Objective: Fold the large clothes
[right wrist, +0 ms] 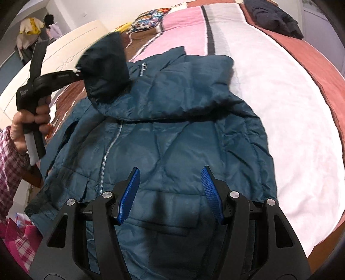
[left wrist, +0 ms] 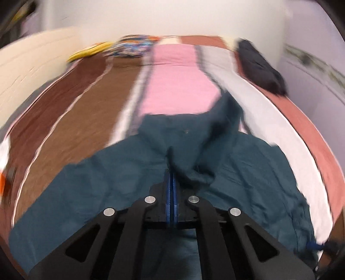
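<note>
A dark teal padded jacket (right wrist: 172, 133) lies front up on the bed, with its zipper (right wrist: 110, 148) running down the left of centre. My left gripper (right wrist: 80, 72) is held in a hand (right wrist: 28, 122) at the left. It is shut on the end of the jacket's sleeve (right wrist: 105, 69) and holds it lifted above the chest. In the left wrist view, the left gripper (left wrist: 171, 170) shows its blue pads pressed together, with teal sleeve fabric (left wrist: 189, 148) bunched at their tips. My right gripper (right wrist: 170, 169) hovers open over the jacket's lower front, with nothing between its pads.
The bed cover (right wrist: 280, 107) has brown, pink, white and rust stripes. A black garment (right wrist: 276, 17) lies at the far right corner. A colourful pillow (right wrist: 151, 19) rests near the cream headboard (right wrist: 71, 49). Pink checked cloth (right wrist: 19, 237) sits at the lower left.
</note>
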Tool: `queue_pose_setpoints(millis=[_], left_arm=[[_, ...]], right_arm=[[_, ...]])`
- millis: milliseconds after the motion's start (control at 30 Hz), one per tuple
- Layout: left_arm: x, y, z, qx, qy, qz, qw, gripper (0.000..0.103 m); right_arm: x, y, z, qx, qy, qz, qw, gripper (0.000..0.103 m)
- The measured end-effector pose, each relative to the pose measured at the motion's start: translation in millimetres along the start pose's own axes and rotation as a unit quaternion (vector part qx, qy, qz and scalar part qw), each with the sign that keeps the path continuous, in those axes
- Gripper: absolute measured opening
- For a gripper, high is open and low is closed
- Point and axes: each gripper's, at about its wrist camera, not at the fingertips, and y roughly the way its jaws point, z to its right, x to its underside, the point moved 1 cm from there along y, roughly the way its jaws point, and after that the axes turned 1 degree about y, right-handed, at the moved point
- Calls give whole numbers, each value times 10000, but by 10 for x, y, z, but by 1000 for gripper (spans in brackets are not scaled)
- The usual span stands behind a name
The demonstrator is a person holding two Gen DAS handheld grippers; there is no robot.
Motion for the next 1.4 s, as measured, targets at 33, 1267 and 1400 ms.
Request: queue_pose_setpoints(millis=[33,1267,1400], left_arm=[[17,1,-97,-89,-160,-51,9998,1],[607,29,-1222,-295,-1663,-812,9823,55],[947,-425,-1647,-399,-2168,-688,9730,60]], right_arm=[[-2,14,-29,-8,-14,-13,10000,59],[-1045,697,-3,1010,372,-146,9941,49],[-943,659,-310,759,192,-168,9968,49]])
